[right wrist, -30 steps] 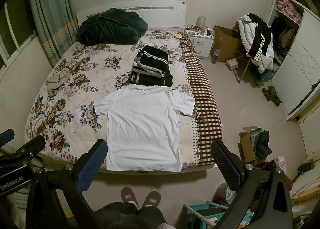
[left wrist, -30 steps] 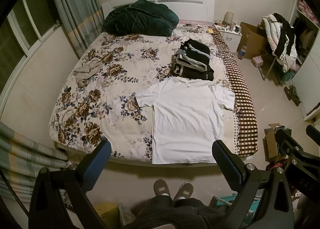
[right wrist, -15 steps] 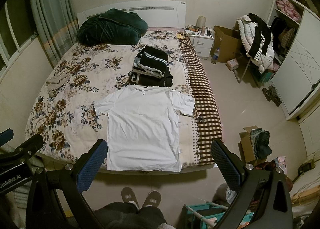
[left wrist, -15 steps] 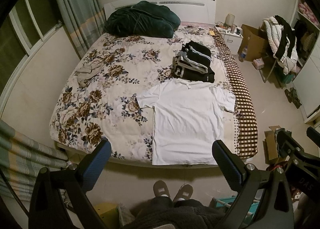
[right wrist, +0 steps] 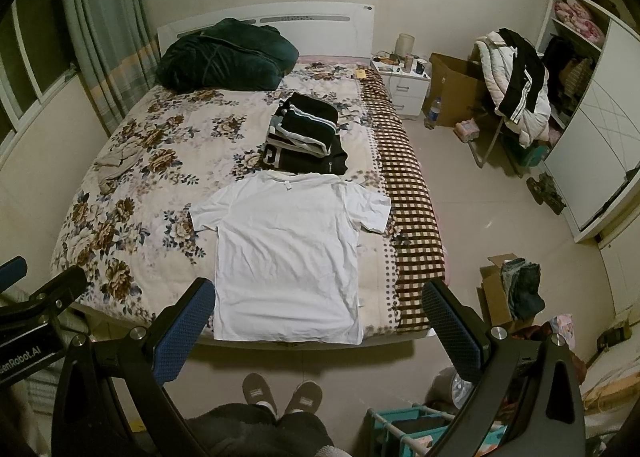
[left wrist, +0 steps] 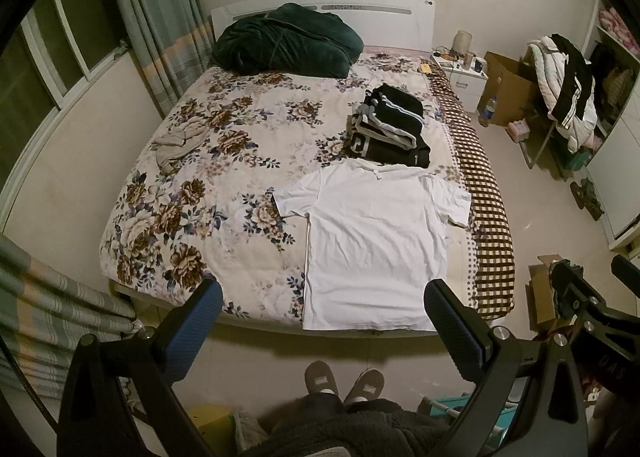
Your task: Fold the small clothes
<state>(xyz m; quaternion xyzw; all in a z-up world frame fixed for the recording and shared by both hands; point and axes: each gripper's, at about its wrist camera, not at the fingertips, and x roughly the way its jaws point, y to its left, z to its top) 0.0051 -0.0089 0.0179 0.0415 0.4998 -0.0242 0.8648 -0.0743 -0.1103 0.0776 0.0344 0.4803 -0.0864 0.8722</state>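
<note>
White T-shirt (left wrist: 374, 241) lies spread flat near the foot edge of the bed (left wrist: 192, 193), front side down or up I cannot tell, sleeves out to both sides, hem right at the mattress edge. Seen from the left tongs (left wrist: 320, 321), it sits ahead and a touch toward the right finger; from the right tongs (right wrist: 318, 317) it lies ahead, nearer the left finger. Both tools hang well back from the cloth, above the floor — neither touches anything. Left tongs: fingers spread wide, blue pads (left wrist: 196, 321) apart, nothing between them. Right tongs: same story, splayed wide and empty.

Beyond the shirt, farther from the tongs, a stack of folded dark clothes (left wrist: 390, 133) rests just past the collar, almost touching it. A dark green blanket (left wrist: 286, 43) is bundled against the headboard. Off to the left of the tongs' line, a crumpled beige garment (left wrist: 178, 141) lies alone on the floral cover — well apart from the shirt. Slippers (right wrist: 282, 395) show below, between the fingers.
</note>
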